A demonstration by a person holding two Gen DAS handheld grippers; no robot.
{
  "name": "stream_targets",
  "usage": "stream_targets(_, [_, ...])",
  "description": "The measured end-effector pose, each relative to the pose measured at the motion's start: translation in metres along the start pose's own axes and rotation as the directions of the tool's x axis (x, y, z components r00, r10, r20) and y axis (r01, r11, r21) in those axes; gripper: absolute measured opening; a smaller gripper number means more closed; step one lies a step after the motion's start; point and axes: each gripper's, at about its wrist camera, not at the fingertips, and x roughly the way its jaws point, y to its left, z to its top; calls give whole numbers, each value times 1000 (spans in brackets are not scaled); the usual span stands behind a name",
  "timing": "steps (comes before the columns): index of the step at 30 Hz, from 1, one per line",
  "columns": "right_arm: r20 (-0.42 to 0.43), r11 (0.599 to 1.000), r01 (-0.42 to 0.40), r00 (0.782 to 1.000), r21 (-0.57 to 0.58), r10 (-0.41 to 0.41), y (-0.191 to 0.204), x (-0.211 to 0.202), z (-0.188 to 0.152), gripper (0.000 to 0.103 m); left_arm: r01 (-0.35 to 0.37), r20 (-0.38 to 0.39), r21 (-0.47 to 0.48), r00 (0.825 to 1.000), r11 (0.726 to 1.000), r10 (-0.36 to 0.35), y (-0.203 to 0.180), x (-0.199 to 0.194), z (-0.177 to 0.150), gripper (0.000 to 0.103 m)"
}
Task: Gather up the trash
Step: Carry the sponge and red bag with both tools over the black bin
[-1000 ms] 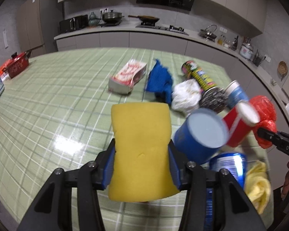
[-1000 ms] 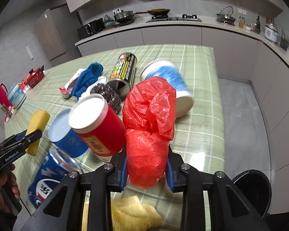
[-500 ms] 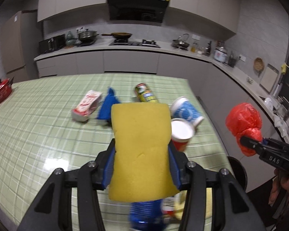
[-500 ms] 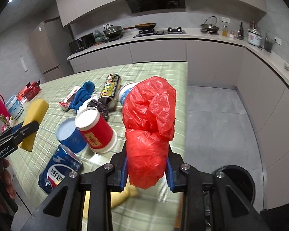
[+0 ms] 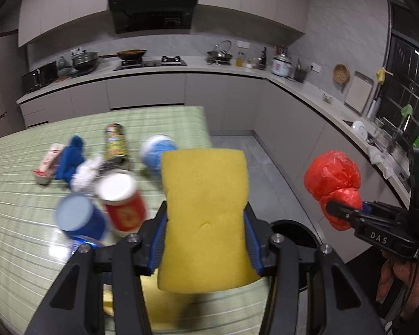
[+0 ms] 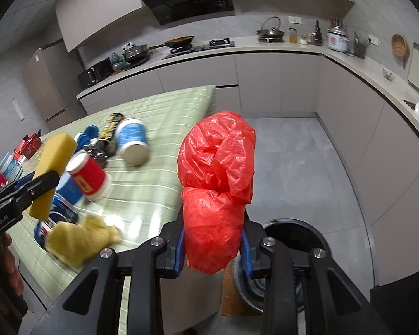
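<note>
Here, in the left wrist view, our left tool (image 5: 205, 223) is clenched on the yellow sponge (image 5: 205, 212), held above the green worktop (image 5: 19, 223) edge, with a black bin (image 5: 301, 233) on the floor behind it. In the right wrist view, our right tool (image 6: 212, 247) grips the red plastic bag (image 6: 216, 184) over the floor, the bin (image 6: 301, 231) just beyond.

yellow sponge (image 5: 205, 215) clamped, red bag (image 5: 332, 178) beside
</note>
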Motion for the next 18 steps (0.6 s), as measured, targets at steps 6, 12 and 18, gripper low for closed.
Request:
stream_targets(6, [-43, 1000, 7, 999, 15, -6, -60, -1, -17, 34, 34, -41, 29, 999, 999, -33, -68, 26, -10, 50])
stream_targets(12, [-88, 1000, 5, 996, 14, -4, -107, 9, -34, 34, 59, -89, 44, 995, 997, -55, -120, 51, -25, 50])
stream_targets(18, [-136, 1000, 9, 991, 0, -9, -127, 26, -51, 34, 67, -138, 30, 988, 997, -62, -144, 74, -44, 50])
